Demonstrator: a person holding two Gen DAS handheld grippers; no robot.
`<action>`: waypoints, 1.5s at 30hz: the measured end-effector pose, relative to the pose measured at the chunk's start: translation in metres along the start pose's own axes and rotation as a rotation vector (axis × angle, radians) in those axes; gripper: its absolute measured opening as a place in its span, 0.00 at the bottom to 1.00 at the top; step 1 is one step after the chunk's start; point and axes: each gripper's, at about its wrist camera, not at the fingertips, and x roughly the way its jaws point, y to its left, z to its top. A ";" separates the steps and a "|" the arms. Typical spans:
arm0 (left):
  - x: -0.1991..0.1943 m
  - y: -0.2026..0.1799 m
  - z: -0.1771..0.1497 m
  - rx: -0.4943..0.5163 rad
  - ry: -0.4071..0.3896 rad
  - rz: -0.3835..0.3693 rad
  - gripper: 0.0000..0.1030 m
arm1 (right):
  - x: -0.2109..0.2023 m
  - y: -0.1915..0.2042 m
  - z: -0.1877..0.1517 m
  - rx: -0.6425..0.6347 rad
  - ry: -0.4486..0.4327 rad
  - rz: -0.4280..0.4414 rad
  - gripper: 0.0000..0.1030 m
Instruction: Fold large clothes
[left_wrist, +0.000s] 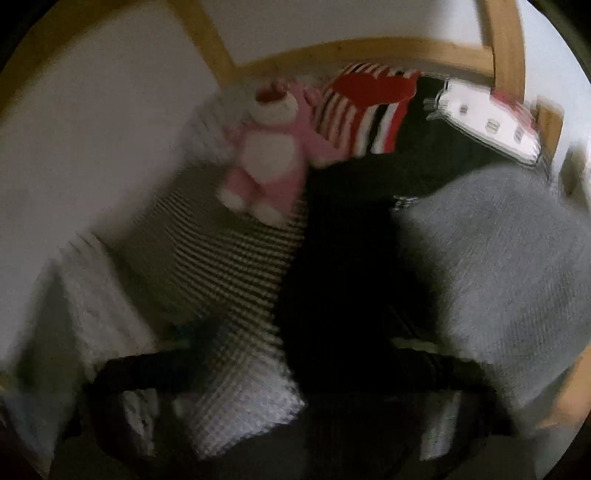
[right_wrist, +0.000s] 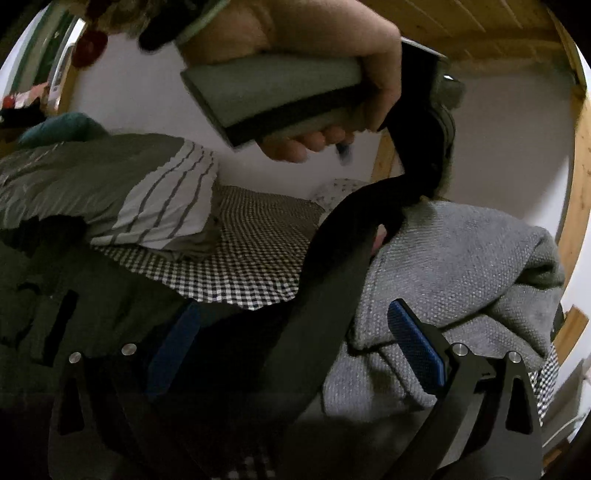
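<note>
Bed w/ checkered sheet under a wooden frame, white wall behind; plush bear and striped pillow near the head end. Grey knit garment lies bunched on the sheet, dark garment draped across it. Right hand-held gripper fully released, blue pads wide apart, dark cloth passing between them, not pinched. Left hand-held gripper raised by a hand, appears clenched on the dark garment's upper end; left view too blurred to confirm. Judgement: lifting dark piece clear for folding. To do well: hoist until it hangs free of the grey knit, then right takes a corner, not mid-fabric.
</note>
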 end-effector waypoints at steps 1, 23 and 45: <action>0.000 0.009 -0.002 -0.070 -0.002 0.007 0.00 | -0.001 -0.002 0.002 0.003 -0.010 -0.003 0.97; 0.038 0.028 -0.062 -0.074 0.087 0.050 0.94 | 0.073 0.046 -0.025 -0.049 0.289 0.010 0.14; 0.084 0.115 -0.139 -0.152 0.439 0.057 0.31 | -0.018 0.146 -0.027 -0.419 0.080 0.239 0.08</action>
